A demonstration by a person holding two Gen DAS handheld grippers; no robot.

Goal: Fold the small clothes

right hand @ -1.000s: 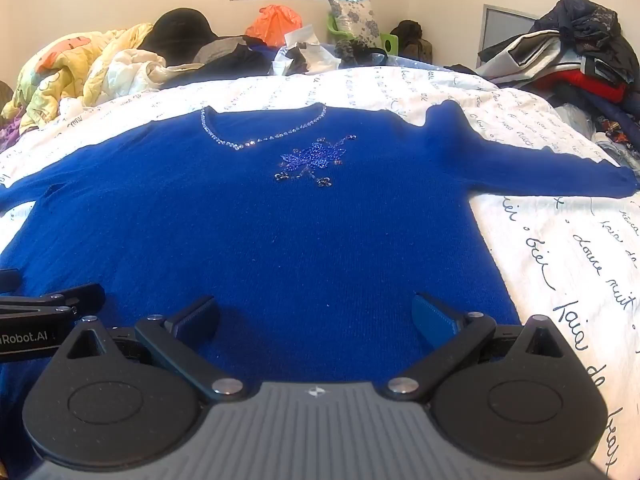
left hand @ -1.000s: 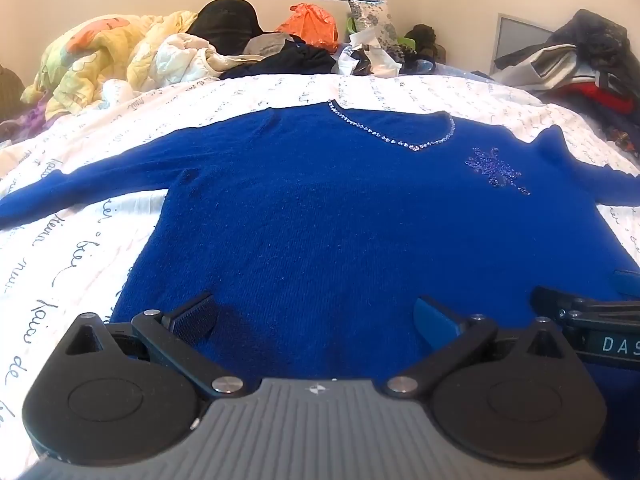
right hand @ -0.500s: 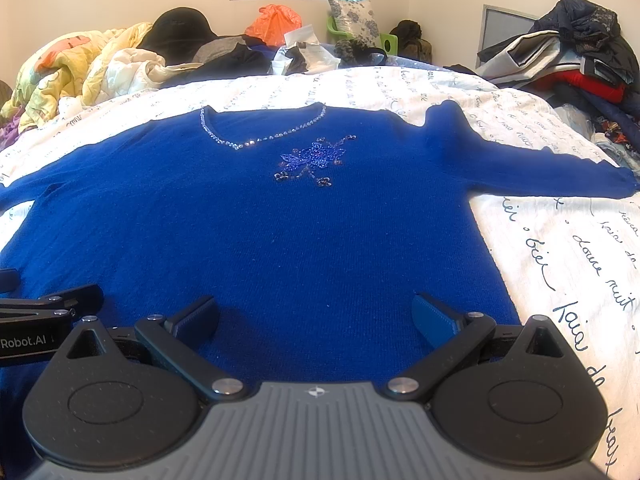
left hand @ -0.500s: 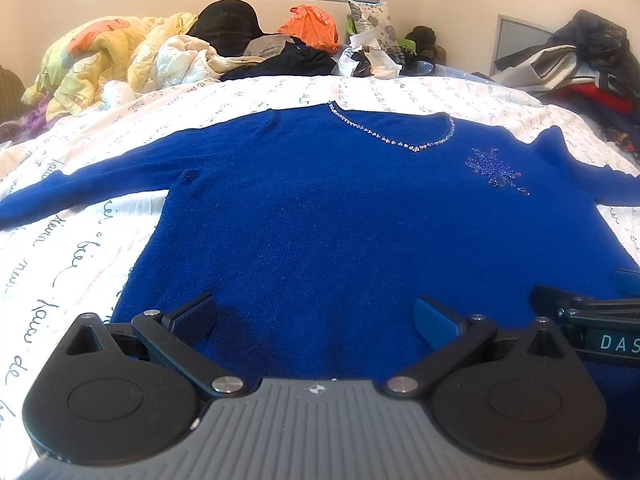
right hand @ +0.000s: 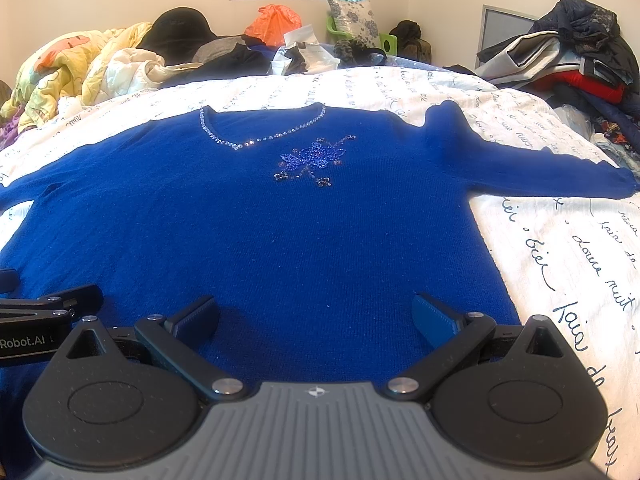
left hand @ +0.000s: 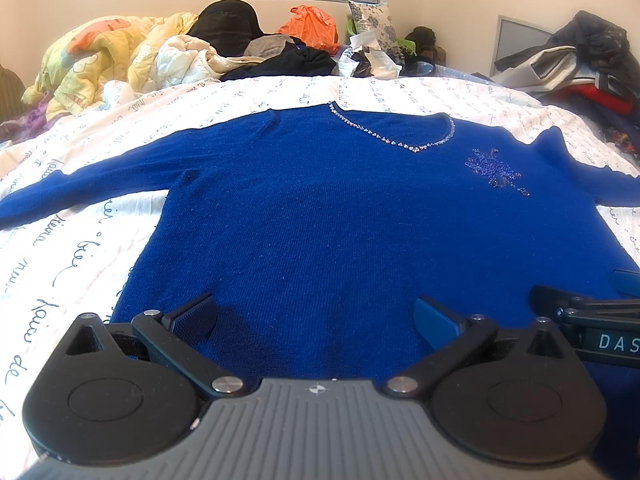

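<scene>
A royal blue sweater (left hand: 340,216) lies flat and spread out on the bed, front up, with a beaded neckline (left hand: 392,136) and a sequin flower (right hand: 312,160); it also fills the right wrist view (right hand: 260,240). Its sleeves stretch out to both sides. My left gripper (left hand: 316,314) is open and empty, low over the sweater's hem on the left half. My right gripper (right hand: 316,314) is open and empty over the hem on the right half. Each gripper shows at the edge of the other's view.
The bed has a white cover with blue script (right hand: 568,264). A pile of quilts, clothes and bags (left hand: 224,44) lies at the far end. More clothes (right hand: 572,56) are heaped at the right.
</scene>
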